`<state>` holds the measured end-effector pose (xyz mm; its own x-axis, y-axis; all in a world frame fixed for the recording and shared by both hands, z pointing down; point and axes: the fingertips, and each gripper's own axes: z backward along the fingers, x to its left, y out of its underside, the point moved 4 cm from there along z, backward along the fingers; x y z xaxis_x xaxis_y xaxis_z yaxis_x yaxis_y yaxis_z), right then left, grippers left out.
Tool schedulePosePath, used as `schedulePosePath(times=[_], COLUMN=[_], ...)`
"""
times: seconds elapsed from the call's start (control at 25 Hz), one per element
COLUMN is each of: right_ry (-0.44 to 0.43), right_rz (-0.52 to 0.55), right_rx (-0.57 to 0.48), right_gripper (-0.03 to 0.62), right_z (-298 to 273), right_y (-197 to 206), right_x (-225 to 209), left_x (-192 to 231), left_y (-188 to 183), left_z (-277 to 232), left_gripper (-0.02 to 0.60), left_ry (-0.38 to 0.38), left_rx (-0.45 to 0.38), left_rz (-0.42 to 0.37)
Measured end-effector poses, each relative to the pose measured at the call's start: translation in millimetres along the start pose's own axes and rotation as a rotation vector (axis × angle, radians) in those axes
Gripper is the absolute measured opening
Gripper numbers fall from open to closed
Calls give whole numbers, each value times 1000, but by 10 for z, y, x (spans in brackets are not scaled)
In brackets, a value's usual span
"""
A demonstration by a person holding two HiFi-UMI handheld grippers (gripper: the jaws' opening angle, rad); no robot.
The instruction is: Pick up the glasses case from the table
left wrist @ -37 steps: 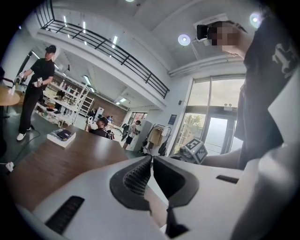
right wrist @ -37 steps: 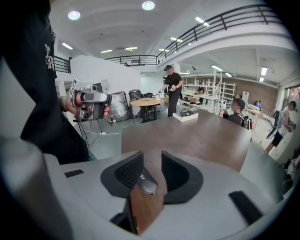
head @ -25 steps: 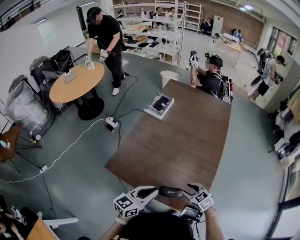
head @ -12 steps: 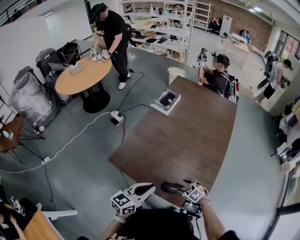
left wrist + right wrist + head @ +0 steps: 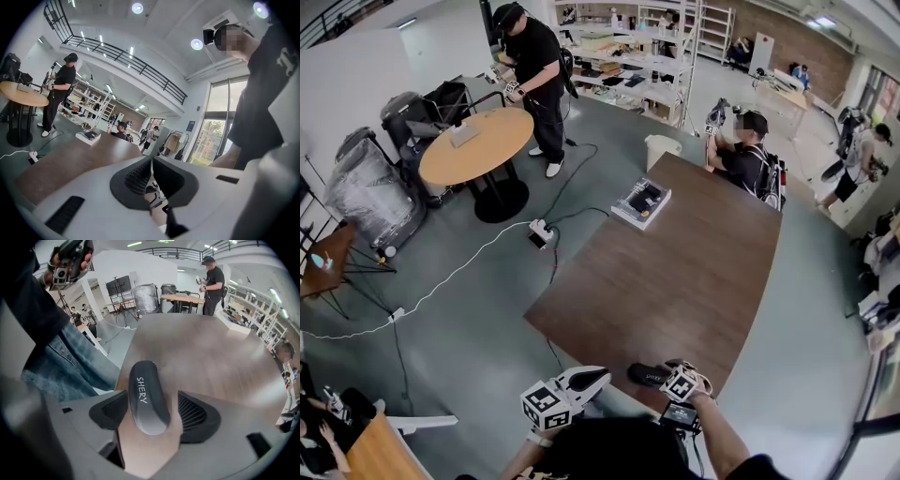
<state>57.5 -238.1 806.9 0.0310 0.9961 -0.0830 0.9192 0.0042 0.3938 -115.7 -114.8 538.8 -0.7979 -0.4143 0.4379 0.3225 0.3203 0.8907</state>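
Note:
The glasses case (image 5: 147, 397) is a black oblong shell with white lettering, lying near the front edge of the brown table (image 5: 675, 272). My right gripper (image 5: 151, 408) points steeply down over it. Its jaws have just been opening and stand open, the case lying between them with a gap on the right side. In the head view the case (image 5: 645, 376) sits just left of the right gripper (image 5: 664, 378). My left gripper (image 5: 600, 376) hovers left of the case, off the table's corner, pointing roughly level. In its own view the left gripper (image 5: 151, 161) is shut and holds nothing.
A flat box (image 5: 641, 202) lies on the table's far left corner, and a seated person (image 5: 752, 155) is at the far end. A round table (image 5: 478, 145), a standing person (image 5: 530, 56) and a floor cable with a power strip (image 5: 541, 232) are to the left.
The right gripper has tipped from level to steeply down and dropped over the case, which now lies between wider jaws. The left gripper stays about where it was, still shut.

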Motion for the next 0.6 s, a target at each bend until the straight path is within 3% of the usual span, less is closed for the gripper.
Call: schedulePosePath(times=[0.44,0.6], right_ry=[-127,-134], right_rz=[-41,-13], right_rx=[66,97], right_gripper=[331,330], right_z=[-367,-407], right_y=[80,80], right_x=[98,206], left_x=[27,25], left_y=[37,29], left_z=[116,175], left_gripper=[6,8], left_ry=[-25,-32], left_rx=[3,0], left_rz=[7,8])
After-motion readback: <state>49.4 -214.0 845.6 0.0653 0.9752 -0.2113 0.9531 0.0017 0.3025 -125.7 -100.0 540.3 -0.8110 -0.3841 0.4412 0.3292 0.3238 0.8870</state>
